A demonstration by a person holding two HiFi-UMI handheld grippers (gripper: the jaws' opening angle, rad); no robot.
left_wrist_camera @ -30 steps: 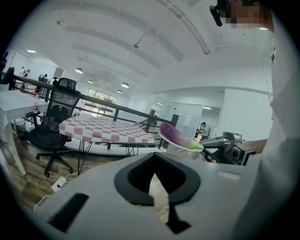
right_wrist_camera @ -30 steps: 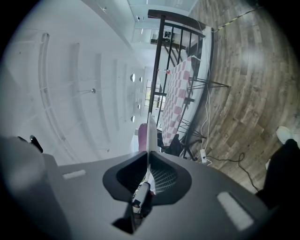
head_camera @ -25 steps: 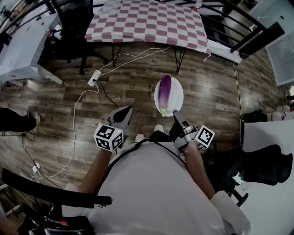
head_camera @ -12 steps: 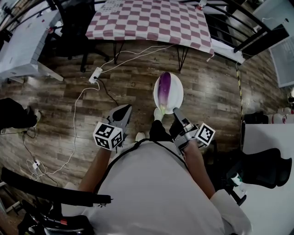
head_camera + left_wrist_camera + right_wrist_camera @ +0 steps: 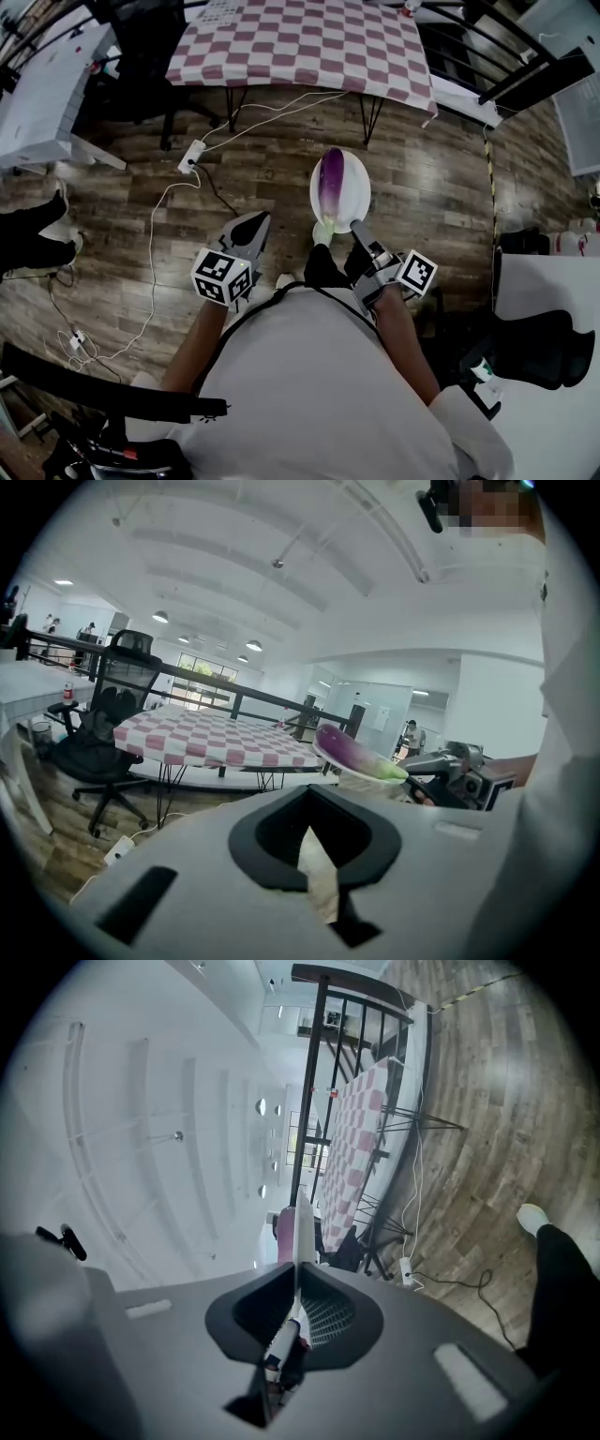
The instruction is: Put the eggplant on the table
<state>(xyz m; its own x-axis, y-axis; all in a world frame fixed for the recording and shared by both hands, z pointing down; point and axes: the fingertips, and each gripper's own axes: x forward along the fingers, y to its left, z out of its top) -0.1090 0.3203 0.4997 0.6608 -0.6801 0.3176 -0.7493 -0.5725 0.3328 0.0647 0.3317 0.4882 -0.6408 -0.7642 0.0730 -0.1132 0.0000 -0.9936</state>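
Note:
A purple eggplant (image 5: pixel 332 181) with a green stem end lies on a white plate (image 5: pixel 354 200), held out level over the wood floor. My right gripper (image 5: pixel 356 232) is shut on the plate's near rim. In the right gripper view the plate (image 5: pixel 303 1227) shows edge-on between the jaws, with the eggplant (image 5: pixel 284 1225) behind it. My left gripper (image 5: pixel 248 228) hangs left of the plate, shut and holding nothing. Its view shows the eggplant (image 5: pixel 352 755) on its plate and the right gripper (image 5: pixel 459 775). The table with the red-checked cloth (image 5: pixel 300 42) stands ahead.
A power strip (image 5: pixel 192 157) with white cables lies on the floor before the table. A black office chair (image 5: pixel 150 37) and a white desk (image 5: pixel 47 94) stand at the left. Another person's legs (image 5: pixel 33 234) are at the far left. A white desk (image 5: pixel 553 375) is at the right.
Both grippers and the plate with the eggplant have moved a little toward the checked table. The other person's legs at the left have shifted.

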